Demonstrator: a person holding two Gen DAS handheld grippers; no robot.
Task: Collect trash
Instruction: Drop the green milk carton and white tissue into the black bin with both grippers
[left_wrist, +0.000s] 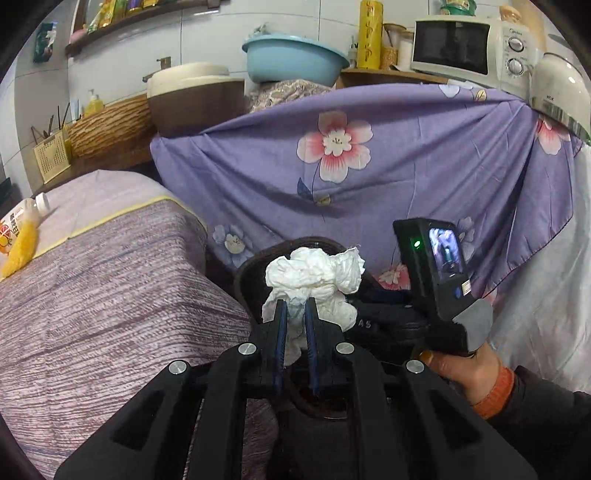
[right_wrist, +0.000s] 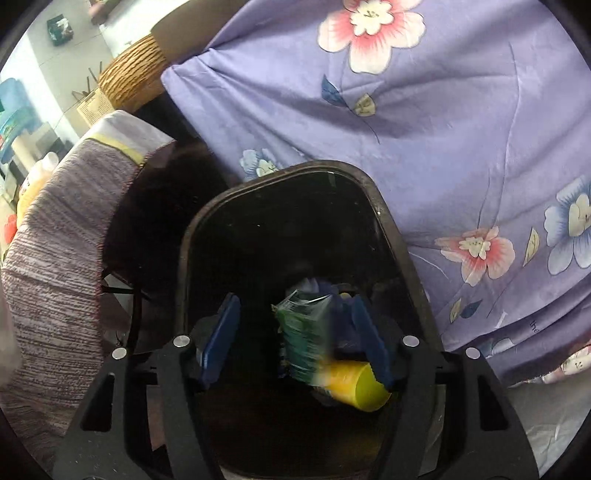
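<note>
The fingers of the left gripper (left_wrist: 295, 314) clench a crumpled white tissue wad (left_wrist: 314, 280), light, soft and best pinched at its bunched stem, above the black plastic bin (right_wrist: 388, 221), while the right gripper (right_wrist: 295, 332) stands spread over a blurred green-and-yellow wrapper (right_wrist: 314, 339).

Crumpled white tissue (left_wrist: 314, 280): a bunched wad with its lower part pinched between two blue pads, held above the rim of the bin.
Black trash bin (right_wrist: 391, 225): stood open-topped, with a rounded rim and a dark interior, beside purple floral cloth.
Green-and-yellow wrapper or bottle (right_wrist: 325, 347): blurred, apparently loose over the bin's mouth, tilted.
</note>
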